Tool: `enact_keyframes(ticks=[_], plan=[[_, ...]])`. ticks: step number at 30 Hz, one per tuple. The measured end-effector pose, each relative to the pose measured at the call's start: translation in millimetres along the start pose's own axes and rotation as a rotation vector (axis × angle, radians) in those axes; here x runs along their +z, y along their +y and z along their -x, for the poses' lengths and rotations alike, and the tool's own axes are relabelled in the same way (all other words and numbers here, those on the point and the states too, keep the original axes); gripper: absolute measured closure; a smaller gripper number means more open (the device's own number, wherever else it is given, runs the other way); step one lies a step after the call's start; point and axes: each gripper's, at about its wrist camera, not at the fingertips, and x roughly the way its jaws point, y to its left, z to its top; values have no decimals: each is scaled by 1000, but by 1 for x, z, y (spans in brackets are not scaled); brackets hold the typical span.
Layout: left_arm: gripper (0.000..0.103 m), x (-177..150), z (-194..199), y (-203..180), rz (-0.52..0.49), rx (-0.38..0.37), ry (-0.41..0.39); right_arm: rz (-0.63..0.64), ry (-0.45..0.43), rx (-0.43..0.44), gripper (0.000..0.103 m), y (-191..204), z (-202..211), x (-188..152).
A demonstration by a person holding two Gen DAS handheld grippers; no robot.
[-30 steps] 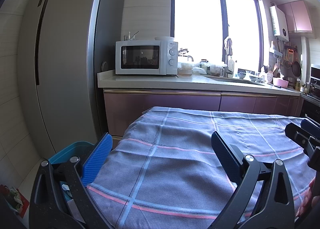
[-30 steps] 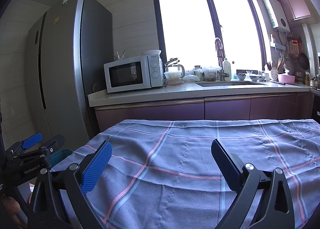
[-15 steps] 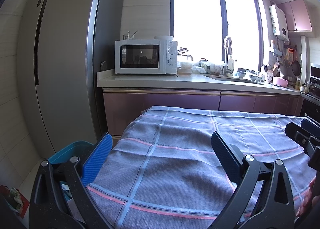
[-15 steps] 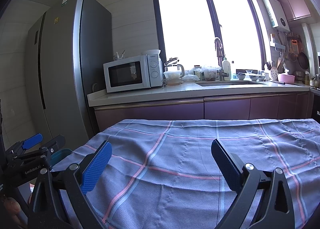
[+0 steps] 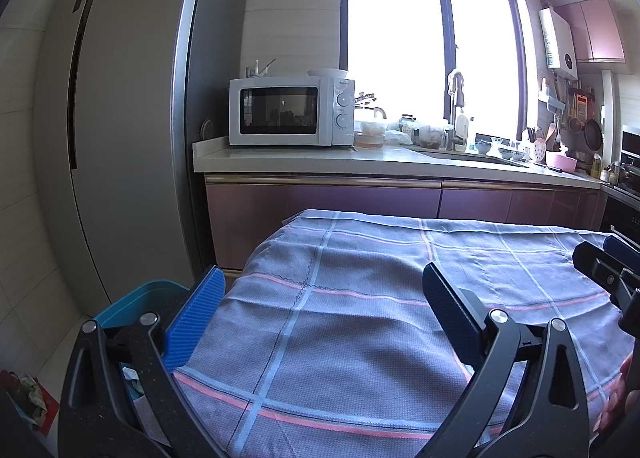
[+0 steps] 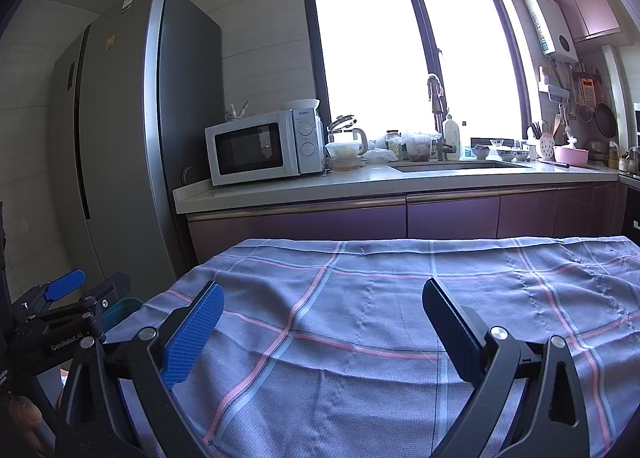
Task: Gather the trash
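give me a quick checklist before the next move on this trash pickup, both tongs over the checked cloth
1. Left tongs open and holding nothing: ok.
2. Right tongs open and holding nothing: ok.
3. Trash to pick up on the checked cloth: not ok, no piece shows on it in either view.
4. Teal bin located: ok, it stands on the floor off the cloth's left edge, beside the fridge.
5. Bin has room: cannot tell, the left tongs hide most of its inside.
6. Other trash: cannot tell, something crumpled lies on the floor at the left edge of the left wrist view, too blurred to name.
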Motion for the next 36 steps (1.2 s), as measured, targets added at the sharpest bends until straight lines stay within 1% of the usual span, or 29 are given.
enact_keyframes(ticks=[18,32,34,36], plan=[[6,0,-2,0,0,1,3,2,1,-4,7,2,0,1],[6,1,-8,-4,-1,-19,14,-1,1,-3,7,1,-2,1],[6,0,-11,-6,-7,-18,24,1,4,-5,7,0,-3,1],[6,0,-16,-5,-2,-24,51,3,11,-10,7,-4,-5,0]])
